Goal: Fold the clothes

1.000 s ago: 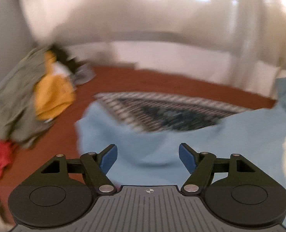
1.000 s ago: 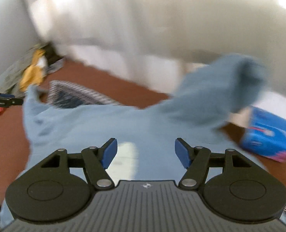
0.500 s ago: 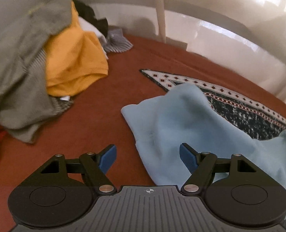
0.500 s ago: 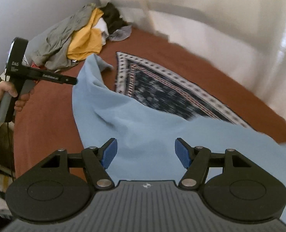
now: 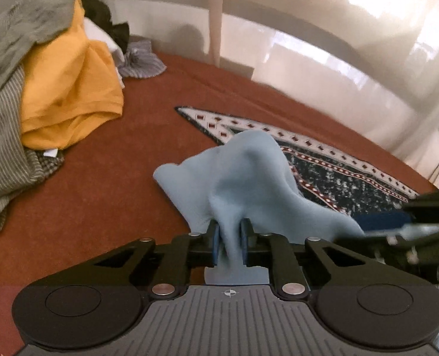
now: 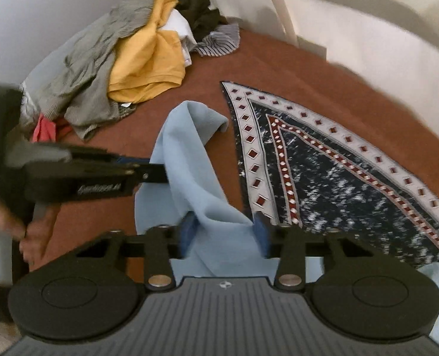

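Garment (image 6: 189, 178), pale blue: long axis runs away from me; left tool (image 5: 227, 240) clenched on it, my right tool (image 6: 224, 234) just closing around fold.

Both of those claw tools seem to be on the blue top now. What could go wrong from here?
The left gripper has just closed on only a thin bunched ridge of the light blue garment, so that pinch might slip when lifted. The right gripper has been closing with cloth between its jaws and may not have a firm hold yet. The garment also overlaps the patterned cloth, which could get dragged along.
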Demonstrator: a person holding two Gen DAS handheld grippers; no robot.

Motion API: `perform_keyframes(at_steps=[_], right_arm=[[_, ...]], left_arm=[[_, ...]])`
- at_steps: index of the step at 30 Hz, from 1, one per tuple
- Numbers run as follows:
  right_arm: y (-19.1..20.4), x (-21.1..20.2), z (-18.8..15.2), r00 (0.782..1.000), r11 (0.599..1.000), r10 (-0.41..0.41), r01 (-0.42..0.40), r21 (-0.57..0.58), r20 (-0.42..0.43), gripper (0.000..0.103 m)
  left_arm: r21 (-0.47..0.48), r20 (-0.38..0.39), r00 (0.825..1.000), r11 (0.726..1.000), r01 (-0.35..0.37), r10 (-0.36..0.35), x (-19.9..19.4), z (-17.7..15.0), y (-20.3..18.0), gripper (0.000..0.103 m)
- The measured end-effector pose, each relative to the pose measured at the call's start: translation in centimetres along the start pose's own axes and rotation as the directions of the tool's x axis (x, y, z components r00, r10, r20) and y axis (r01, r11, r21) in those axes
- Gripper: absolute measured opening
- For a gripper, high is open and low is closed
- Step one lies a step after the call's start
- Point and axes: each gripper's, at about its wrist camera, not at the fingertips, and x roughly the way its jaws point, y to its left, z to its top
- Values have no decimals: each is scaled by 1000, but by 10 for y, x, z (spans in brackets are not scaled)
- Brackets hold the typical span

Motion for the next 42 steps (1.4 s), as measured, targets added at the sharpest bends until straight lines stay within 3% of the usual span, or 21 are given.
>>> perform_keyframes(at_steps=[2, 4, 7, 9, 14, 17, 19, 20, 21, 23, 26, 30, 34, 39, 42], right_arm=[[-3, -6, 4, 999, 998, 37, -39, 49, 35, 48], [-8, -15, 11, 993, 989, 88, -96, 111, 72, 56], [-9, -9, 35, 991, 977, 120, -130, 170, 67, 62], [-6, 2, 52, 991, 973, 125, -130, 191, 38, 68], [1, 49, 83, 989, 962, 124, -100, 254, -81, 71], [4, 78, 85, 978, 954, 115, -60, 293, -176, 71], [9, 88, 83, 970, 968, 74, -14, 251, -232, 33], [12, 84, 82, 974, 973, 90, -41, 229, -206, 27], [15, 79, 81, 978, 976, 106, -68, 206, -181, 26], [21, 61, 80, 983, 984, 141, -126, 128, -116, 24], [28, 32, 76, 980, 981, 195, -196, -12, -50, 21], [26, -2, 65, 964, 953, 265, -267, -147, -33, 18], [22, -24, 58, 947, 924, 317, -319, -212, -44, 17], [18, -47, 52, 933, 904, 357, -357, -235, -45, 17], [12, -60, 46, 934, 904, 356, -354, -238, -36, 17]], left_arm=[[35, 10, 1000, 999, 9, -9, -6, -6, -4, 6], [73, 15, 1000, 997, 7, -8, -9, -11, -9, 6], [128, 25, 1000, 992, -10, 7, -9, -16, -18, 6], [170, 34, 999, 985, -15, 10, -10, -20, -26, 7], [225, 27, 1000, 974, -9, 3, -10, -28, -33, 15], [212, 9, 1000, 977, 4, -6, -13, -28, -28, 33], [176, 9, 1000, 984, 8, -10, -21, -27, -18, 45], [134, 17, 1000, 991, 5, -7, -28, -25, -9, 60], [81, 27, 1000, 997, 2, -5, -34, -24, 3, 69], [-47, 40, 999, 999, 5, -3, -45, -21, 30, 71], [-231, 45, 997, 970, 74, -66, -50, -15, 73, 71], [-375, 69, 973, 898, 229, -219, -51, -7, 108, 75], [-407, 69, 926, 837, 366, -371, -44, 1, 114, 82], [-341, -10, 878, 827, 447, -478, -26, 3, 87, 88], [-310, -15, 862, 822, 477, -506, -18, 5, 69, 92]])
